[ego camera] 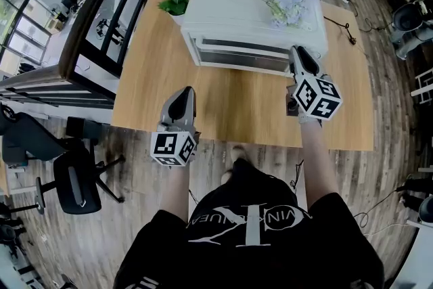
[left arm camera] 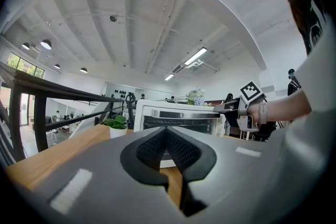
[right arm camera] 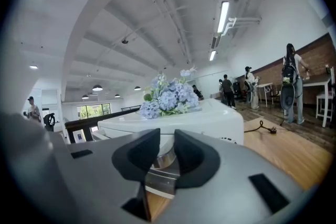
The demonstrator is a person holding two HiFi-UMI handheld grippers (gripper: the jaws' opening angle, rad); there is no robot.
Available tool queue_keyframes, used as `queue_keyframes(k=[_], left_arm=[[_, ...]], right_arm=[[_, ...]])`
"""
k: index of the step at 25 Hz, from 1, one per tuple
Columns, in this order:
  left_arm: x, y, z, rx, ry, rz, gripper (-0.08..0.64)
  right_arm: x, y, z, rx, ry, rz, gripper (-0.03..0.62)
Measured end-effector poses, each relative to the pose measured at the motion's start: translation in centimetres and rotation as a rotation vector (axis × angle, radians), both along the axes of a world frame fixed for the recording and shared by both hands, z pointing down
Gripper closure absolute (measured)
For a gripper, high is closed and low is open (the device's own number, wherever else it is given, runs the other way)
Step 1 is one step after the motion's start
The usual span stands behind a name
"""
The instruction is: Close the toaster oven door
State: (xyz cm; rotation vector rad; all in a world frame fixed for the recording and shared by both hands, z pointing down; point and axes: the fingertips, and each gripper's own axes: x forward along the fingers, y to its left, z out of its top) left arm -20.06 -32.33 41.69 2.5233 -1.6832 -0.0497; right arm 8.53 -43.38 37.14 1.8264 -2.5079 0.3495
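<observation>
The white toaster oven [ego camera: 254,17] stands at the far side of the wooden table [ego camera: 230,105], with blue flowers [ego camera: 287,3] lying on its top. Seen from the left gripper view, its glass door [left arm camera: 178,122] looks upright against the front, the chrome handle [left arm camera: 178,109] along its top. My right gripper [ego camera: 296,51] is at the handle's right end. In the right gripper view the handle [right arm camera: 160,161] runs between the pads of the right gripper [right arm camera: 166,139], which is shut on it. My left gripper [ego camera: 184,91] hovers shut and empty over the table's near left part.
A small potted plant [ego camera: 176,2] sits at the oven's left rear corner. A black cable [ego camera: 342,27] lies on the table to the right. A dark railing [ego camera: 101,17] runs along the table's left side, and an office chair [ego camera: 78,179] stands below it. People [right arm camera: 291,76] stand far back.
</observation>
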Motion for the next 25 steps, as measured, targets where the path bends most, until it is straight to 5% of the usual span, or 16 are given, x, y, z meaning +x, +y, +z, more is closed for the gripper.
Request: queue_keyframes(k=[25], left_arm=[[1.4,1.5,-0.2,0.008,0.002,0.058,0.548]], right_arm=[[0.9,4.7,-0.2,0.042,0.068,-0.010,0.528]])
